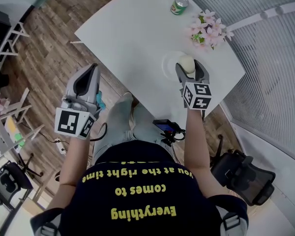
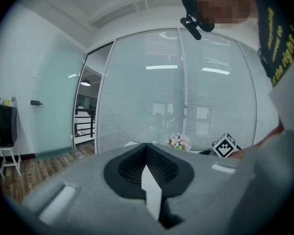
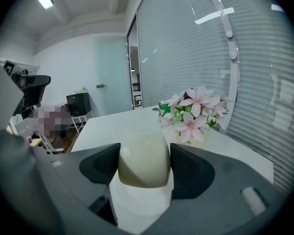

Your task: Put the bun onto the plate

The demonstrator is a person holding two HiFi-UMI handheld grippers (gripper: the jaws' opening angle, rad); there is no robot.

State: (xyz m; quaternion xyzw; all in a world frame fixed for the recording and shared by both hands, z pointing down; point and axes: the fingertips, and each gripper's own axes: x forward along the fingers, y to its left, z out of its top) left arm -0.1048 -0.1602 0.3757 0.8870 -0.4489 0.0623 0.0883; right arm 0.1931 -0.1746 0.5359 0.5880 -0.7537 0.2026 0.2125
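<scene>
1 bun [image 1: 187, 62] between right gripper [image 1: 189, 67] fingers [image 3: 95, 164], over the plate [image 1: 167, 64]; left gripper [image 1: 92, 69] fingers [image 2: 127, 165] together

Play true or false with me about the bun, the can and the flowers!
1. The right gripper holds the bun. True.
2. The bun lies loose on the plate. False: the jaws grip it just over the plate.
3. The left gripper holds the green can. False: it is shut on nothing, and the can stands at the table's far end.
4. Pink flowers stand on the table. True.
</scene>
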